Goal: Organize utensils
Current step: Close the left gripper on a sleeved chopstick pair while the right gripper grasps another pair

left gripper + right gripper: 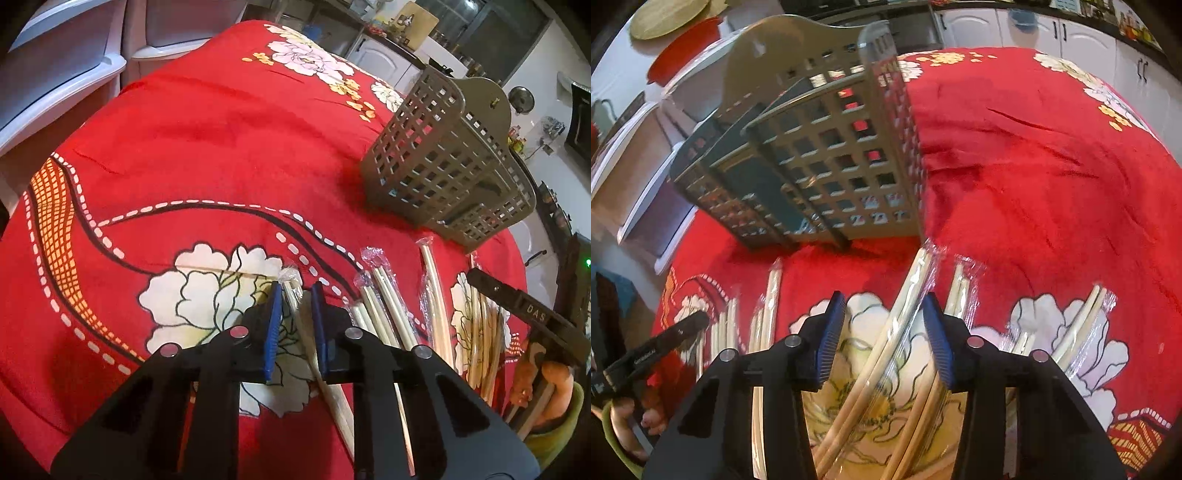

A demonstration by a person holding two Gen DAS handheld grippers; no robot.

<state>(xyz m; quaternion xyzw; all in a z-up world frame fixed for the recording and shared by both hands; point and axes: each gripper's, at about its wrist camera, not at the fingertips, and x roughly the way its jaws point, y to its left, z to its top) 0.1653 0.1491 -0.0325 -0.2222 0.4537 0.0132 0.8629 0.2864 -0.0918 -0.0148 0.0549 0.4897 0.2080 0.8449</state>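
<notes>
The left gripper (pixel 297 314) is shown nearly closed, its blue pads (pixel 274 325) pinching a wrapped chopstick pair (pixel 295 306). The right gripper (pixel 884 332) is part-spread around a wrapped pair (pixel 905 306); pad contact cannot be told. Further wrapped chopsticks (pixel 384 306) lie just in front of the grey lattice caddy (pixel 443 162), which stands on the red floral cloth (pixel 221 147). "DAS" is read on the right gripper's finger (pixel 532 310).

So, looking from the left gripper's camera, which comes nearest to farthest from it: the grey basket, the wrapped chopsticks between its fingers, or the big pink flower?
1. Wrapped chopsticks, between the left gripper's fingers.
2. Grey basket, farther off on the right.
3. Pink flower, at the cloth's far end.
</notes>
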